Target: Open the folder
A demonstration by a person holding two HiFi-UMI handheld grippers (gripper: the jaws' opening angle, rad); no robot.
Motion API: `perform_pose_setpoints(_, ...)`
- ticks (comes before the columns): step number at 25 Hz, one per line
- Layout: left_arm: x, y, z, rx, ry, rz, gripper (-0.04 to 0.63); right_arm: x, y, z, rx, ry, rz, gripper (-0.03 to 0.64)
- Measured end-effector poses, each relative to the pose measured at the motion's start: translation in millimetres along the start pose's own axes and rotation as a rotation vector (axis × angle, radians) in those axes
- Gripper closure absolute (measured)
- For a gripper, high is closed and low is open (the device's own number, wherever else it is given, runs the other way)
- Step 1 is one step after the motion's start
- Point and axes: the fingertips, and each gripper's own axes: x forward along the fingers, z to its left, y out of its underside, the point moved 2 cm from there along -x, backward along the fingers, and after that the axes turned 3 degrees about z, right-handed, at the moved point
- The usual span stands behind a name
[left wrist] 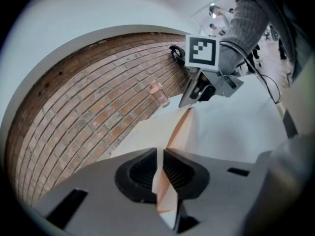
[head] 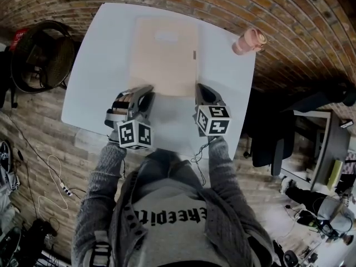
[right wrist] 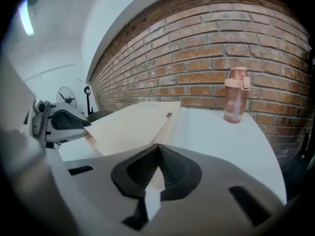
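Mid-frame on the white tabletop (head: 105,65), one beige folder (head: 164,54), our two claws clamped on its near corners, left claw (head: 147,92) lower left, right claw (head: 198,89) lower right, one pink bottle (head: 249,40) upper right by the edge, bare tabletop flanking both sides

Reads as an office or lab workroom rather than a home. Bare brick wall (head: 289,15) sweeping from 10 round to 2 o'clock. Plain white table (head: 89,93) at centre, close to that wall, with a pink drinking bottle (head: 249,41) at 1 o'clock. Round black standing fan (head: 41,54) at 9 o'clock. Dark chair (head: 272,141) and a grey desk (head: 322,149) between 3 and 4 o'clock. Wood-plank floor (head: 33,132), with a white power strip (head: 66,191) and loose cables trailing at 8 o'clock.
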Motion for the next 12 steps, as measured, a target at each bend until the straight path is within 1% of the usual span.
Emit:
perform_pose_setpoints(1,-2.6,-0.2,5.0,-0.053,-0.013,-0.013,0.561,0.3,0.5,0.3,-0.007,0.0,0.006,0.615)
perform_pose_setpoints(4,-12.1,2.6,26.0,-0.255,-0.058,-0.046,0.575,1.5,0.5,-0.2,-0.007,-0.005,0.01,0.614)
perform_pose_setpoints(5,-15.3,3.9,32.1,-0.309,-0.069,-0.055,0.575,1.6,0.6,-1.0,-0.006,-0.005,0.01,0.615)
perform_pose_setpoints(9,-30.4,11.9,45.9,-0.451,-0.122,-0.069,0.578,1.2,0.7,-1.3,-0.004,-0.006,0.007,0.614)
perform_pose_setpoints(12,-40.6,27.7,55.4,-0.604,-0.18,-0.074,0.58,1.7,0.0,0.1,-0.004,-0.014,0.005,0.614)
